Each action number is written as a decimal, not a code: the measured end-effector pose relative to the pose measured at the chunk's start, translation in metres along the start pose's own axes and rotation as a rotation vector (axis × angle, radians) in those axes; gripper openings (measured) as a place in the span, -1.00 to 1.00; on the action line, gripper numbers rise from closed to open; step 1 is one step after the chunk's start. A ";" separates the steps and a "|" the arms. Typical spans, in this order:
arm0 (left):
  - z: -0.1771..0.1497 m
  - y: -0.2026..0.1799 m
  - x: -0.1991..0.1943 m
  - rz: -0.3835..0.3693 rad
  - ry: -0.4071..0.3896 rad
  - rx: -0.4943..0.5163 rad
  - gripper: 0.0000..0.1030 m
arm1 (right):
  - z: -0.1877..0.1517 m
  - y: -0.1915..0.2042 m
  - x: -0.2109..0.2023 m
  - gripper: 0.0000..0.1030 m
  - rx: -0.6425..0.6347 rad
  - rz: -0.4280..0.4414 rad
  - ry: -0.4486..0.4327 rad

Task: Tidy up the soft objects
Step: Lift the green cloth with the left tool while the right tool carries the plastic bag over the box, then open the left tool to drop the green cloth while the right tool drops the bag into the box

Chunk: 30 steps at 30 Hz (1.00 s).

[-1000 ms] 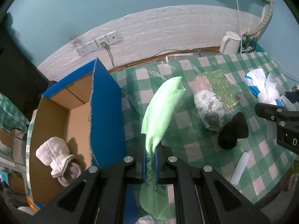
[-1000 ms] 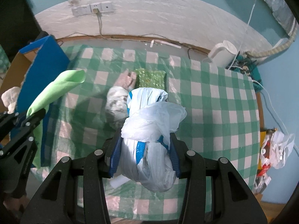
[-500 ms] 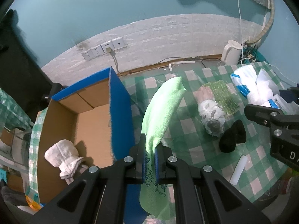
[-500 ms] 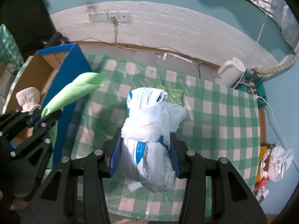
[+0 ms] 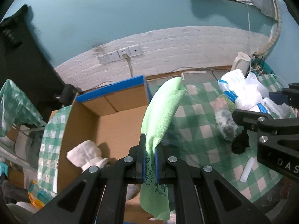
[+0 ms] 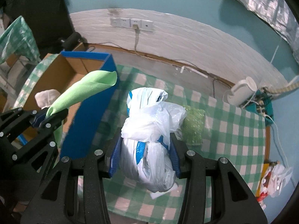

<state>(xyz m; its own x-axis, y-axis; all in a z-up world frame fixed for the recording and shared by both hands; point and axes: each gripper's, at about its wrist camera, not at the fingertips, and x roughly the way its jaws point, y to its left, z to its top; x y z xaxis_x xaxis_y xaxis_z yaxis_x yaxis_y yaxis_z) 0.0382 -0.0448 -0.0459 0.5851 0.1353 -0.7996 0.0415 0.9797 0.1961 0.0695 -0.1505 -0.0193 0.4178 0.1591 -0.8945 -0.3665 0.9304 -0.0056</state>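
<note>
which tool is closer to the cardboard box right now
Left. The left tool, shut on the green cloth, hangs at the box's blue wall. The right tool, gripping the plastic bag, is farther out over the checked table.

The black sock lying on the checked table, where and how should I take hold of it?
Grip the black sock across its bunched middle, coming from above: it lies limp on the tablecloth, with a grey bundle close beside it.
</note>
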 end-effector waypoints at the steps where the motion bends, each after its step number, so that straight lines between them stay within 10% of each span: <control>1: 0.000 0.006 -0.001 0.004 -0.001 -0.010 -0.86 | 0.002 0.005 0.000 -0.13 -0.008 0.006 -0.001; 30: -0.030 0.102 0.013 0.080 0.059 -0.170 -0.86 | 0.034 0.117 0.029 -0.13 -0.158 0.121 0.024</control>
<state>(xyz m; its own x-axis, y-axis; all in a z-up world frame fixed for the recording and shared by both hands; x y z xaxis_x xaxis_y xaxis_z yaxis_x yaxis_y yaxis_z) 0.0253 0.0609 -0.0533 0.5319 0.2175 -0.8184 -0.1439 0.9756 0.1657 0.0667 -0.0256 -0.0304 0.3436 0.2566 -0.9034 -0.5393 0.8414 0.0339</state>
